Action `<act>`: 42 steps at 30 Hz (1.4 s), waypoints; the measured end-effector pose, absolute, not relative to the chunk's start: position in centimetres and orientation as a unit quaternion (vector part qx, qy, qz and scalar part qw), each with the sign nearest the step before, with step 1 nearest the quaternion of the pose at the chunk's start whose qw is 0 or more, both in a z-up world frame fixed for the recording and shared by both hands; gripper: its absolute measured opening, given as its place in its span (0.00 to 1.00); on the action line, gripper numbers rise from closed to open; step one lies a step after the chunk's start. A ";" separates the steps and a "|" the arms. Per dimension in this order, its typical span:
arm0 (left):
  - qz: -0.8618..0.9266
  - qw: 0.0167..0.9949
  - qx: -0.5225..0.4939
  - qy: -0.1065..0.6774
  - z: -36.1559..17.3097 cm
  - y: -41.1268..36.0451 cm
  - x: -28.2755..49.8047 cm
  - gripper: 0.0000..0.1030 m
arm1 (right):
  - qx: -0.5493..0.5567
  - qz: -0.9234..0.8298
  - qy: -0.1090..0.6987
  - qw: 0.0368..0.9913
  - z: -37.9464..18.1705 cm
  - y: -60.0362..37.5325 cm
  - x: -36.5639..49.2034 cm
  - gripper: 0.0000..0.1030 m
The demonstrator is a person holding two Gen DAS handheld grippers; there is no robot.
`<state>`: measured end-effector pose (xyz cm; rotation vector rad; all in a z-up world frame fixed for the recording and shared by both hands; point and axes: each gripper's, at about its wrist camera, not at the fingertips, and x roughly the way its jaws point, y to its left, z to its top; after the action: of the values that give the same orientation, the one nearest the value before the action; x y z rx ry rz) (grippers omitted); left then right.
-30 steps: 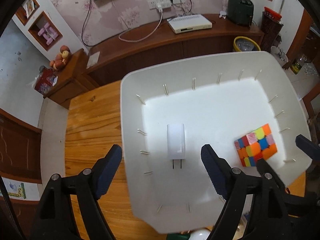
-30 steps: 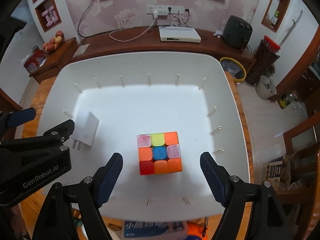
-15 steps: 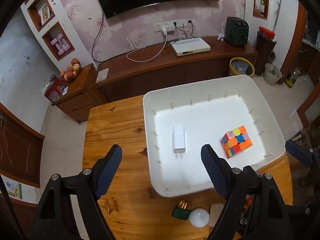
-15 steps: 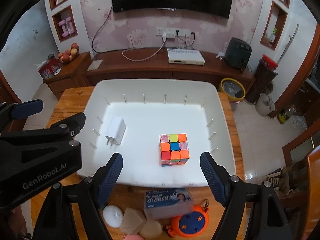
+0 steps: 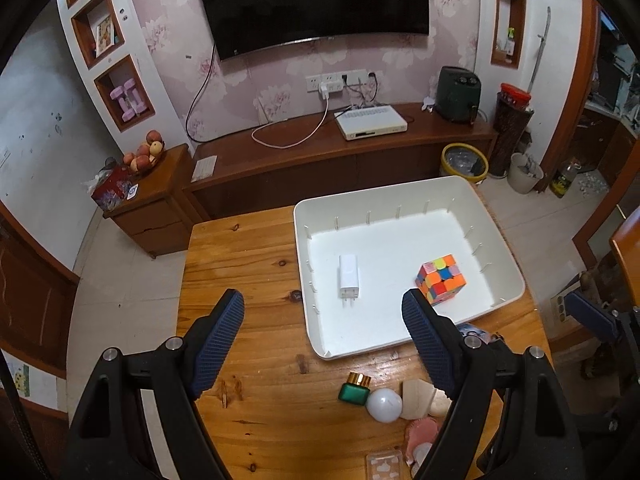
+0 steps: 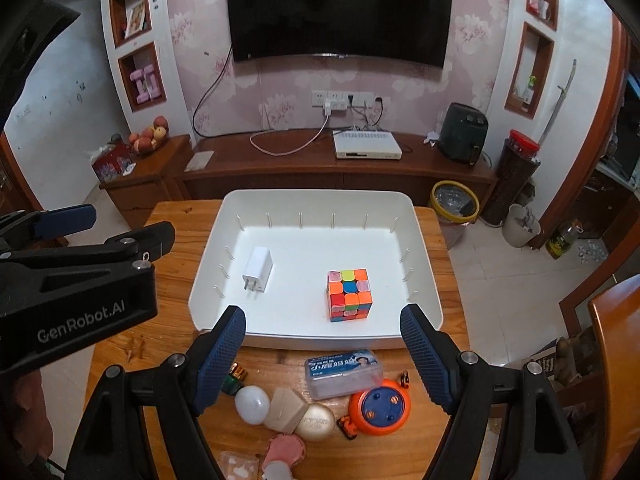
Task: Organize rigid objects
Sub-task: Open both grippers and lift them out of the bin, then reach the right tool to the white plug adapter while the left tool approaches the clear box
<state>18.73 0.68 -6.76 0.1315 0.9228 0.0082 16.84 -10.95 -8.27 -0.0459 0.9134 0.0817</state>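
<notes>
A white bin (image 5: 505, 248) (image 6: 208, 260) stands on the wooden table. In it lie a white charger (image 5: 349, 277) (image 6: 257, 270) and a colourful puzzle cube (image 5: 440, 278) (image 6: 349, 294). My left gripper (image 5: 322, 340) is open and empty, high above the table's left front. My right gripper (image 6: 322, 354) is open and empty, above the bin's near edge. Loose items lie in front of the bin: a green bottle (image 5: 354, 389), a white bulb (image 6: 252, 404), a beige box (image 6: 285, 409), a round cream case (image 6: 316, 422), an orange disc toy (image 6: 380, 406) and a clear blue-labelled box (image 6: 345, 369).
A pink pouch (image 6: 282, 451) and a clear card case (image 5: 384, 465) lie at the table's near edge. The left gripper's body (image 6: 76, 284) shows at the left of the right wrist view. A wooden chair (image 6: 616, 360) stands at the right. A TV cabinet (image 6: 320, 168) is behind the table.
Both grippers have pulled up and back from the bin, so more of the table and the loose items in front show. The charger and cube have stayed in the bin.
</notes>
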 end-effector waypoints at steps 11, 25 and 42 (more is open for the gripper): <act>-0.020 0.906 0.056 0.419 -4.0 0.7 15.2 0.81 | -0.005 0.029 0.415 0.910 -5.5 -11.9 12.4 0.78; -0.050 0.914 0.061 0.399 -2.8 0.1 11.3 0.81 | 0.010 0.012 0.393 0.919 -3.5 -13.4 8.0 0.78; -0.086 0.894 0.088 0.430 -5.9 -0.4 9.0 0.81 | 0.038 -0.001 0.428 0.903 -7.5 -15.9 3.4 0.78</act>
<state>8.99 -0.38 -5.94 0.1833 0.8913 -0.1775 3.37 -15.85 -7.55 0.0776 0.8842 -0.0025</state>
